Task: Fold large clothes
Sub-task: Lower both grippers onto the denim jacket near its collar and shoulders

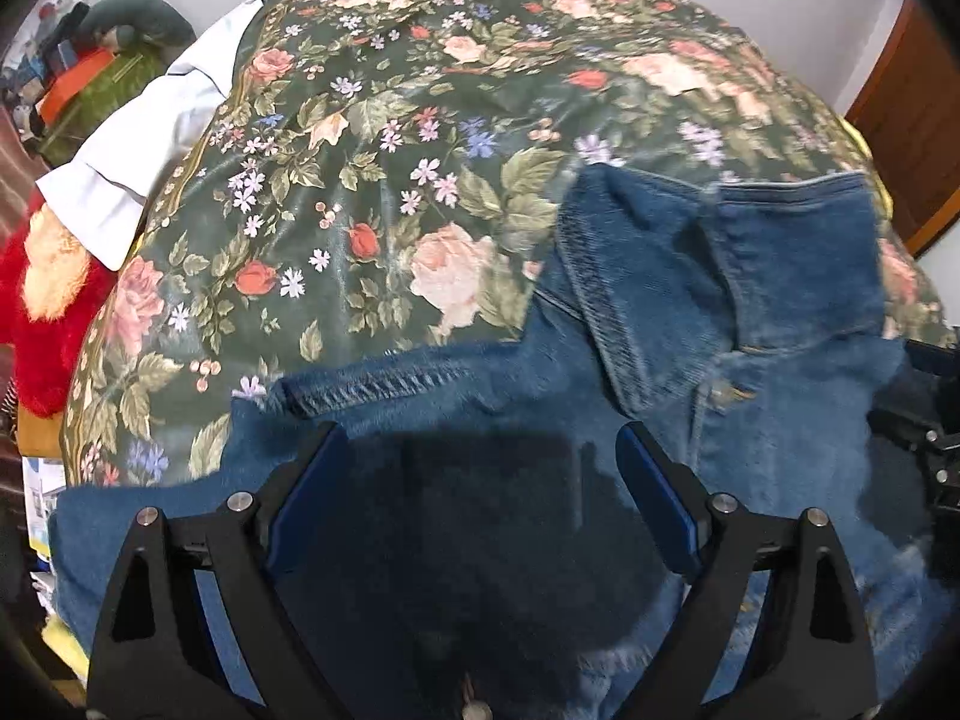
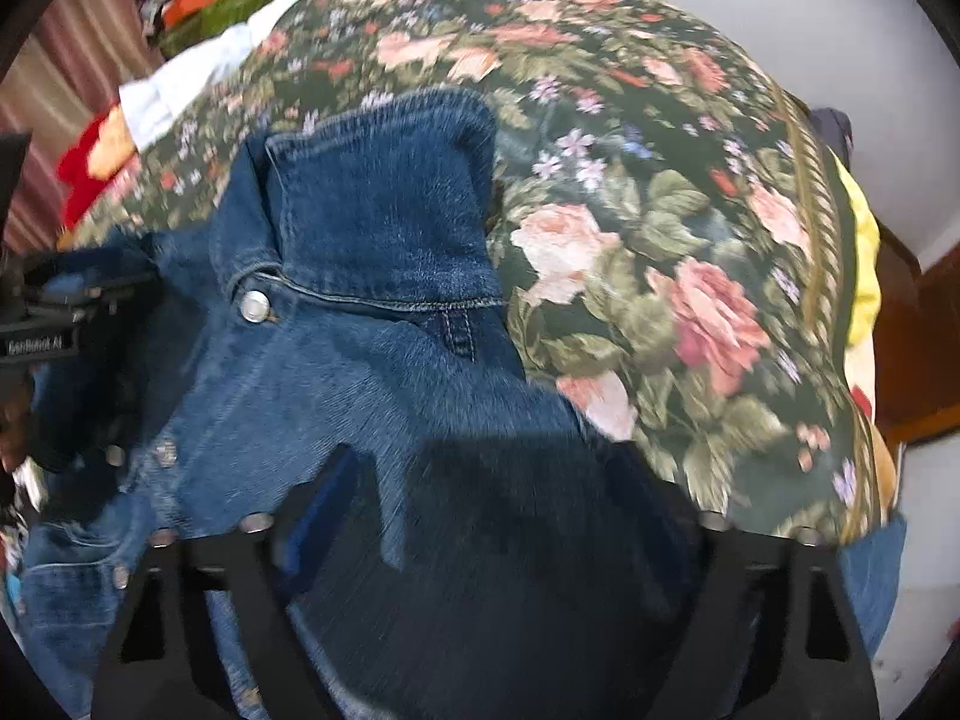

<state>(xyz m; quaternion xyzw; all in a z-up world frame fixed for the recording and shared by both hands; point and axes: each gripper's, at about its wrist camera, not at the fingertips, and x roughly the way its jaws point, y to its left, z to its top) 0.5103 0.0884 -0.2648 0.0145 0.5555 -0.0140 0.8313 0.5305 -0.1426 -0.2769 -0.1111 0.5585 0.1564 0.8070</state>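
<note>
Left wrist view: the left gripper (image 1: 480, 468) and right gripper (image 2: 480, 480) hover wide-jawed, holding nothing, over the denim jacket (image 1: 750, 420). It looks heavy, stiff-seamed yet floppy; shoulder seams beside the collar (image 2: 384, 204) seem the surest hold.

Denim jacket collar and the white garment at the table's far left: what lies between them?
Only bare floral tablecloth. The left wrist view shows it running unbroken from the white garment to the jacket's collar; nothing rests on that stretch.
</note>
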